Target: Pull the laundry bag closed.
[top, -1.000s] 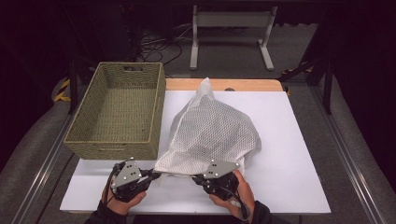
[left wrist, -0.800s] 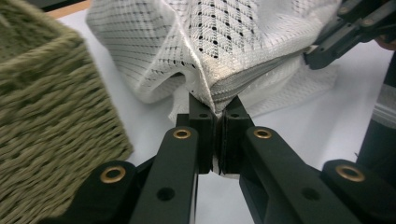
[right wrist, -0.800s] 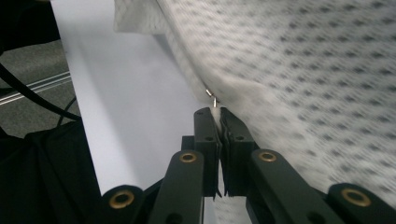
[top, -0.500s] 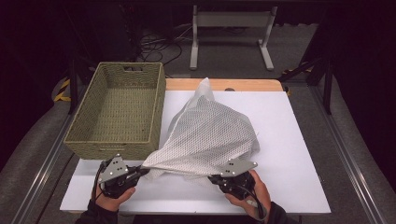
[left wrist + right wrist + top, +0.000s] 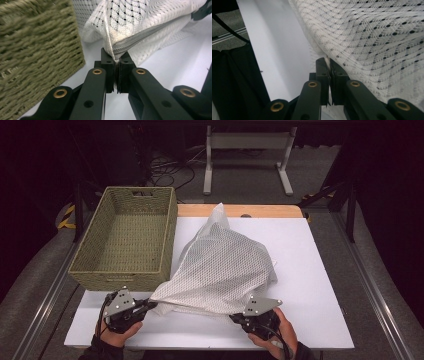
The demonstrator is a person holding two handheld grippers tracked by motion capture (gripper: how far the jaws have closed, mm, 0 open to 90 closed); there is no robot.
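Mesh laundry bag (image 5: 222, 270), white and dotted with small dark holes, lies heaped on the white table top (image 5: 320, 270), just beside the right wall of the woven basket (image 5: 127, 237). Its far tip stands up in a point near the wooden strip (image 5: 260, 211) at the table's far edge, level with the basket's far end. Its near edge is stretched into a line between the two grippers, in front of the basket's near right corner.

Off the basket's near right corner, the left gripper (image 5: 150, 304) has its jaws pinched tight on the bag's corner. In the left gripper view that gripper (image 5: 117, 58) bites right where the grey zipper (image 5: 147, 33) ends in a cream seam, with the basket's weave close at one side. Further from the basket, along the same near edge, the right gripper (image 5: 235, 317) is clamped on the other corner. The right gripper view shows its jaws (image 5: 329, 62) closed on a fold of mesh. A hand (image 5: 117, 335) wraps each gripper from below.

No brand, label or writing can be read on the bag, basket or grippers.
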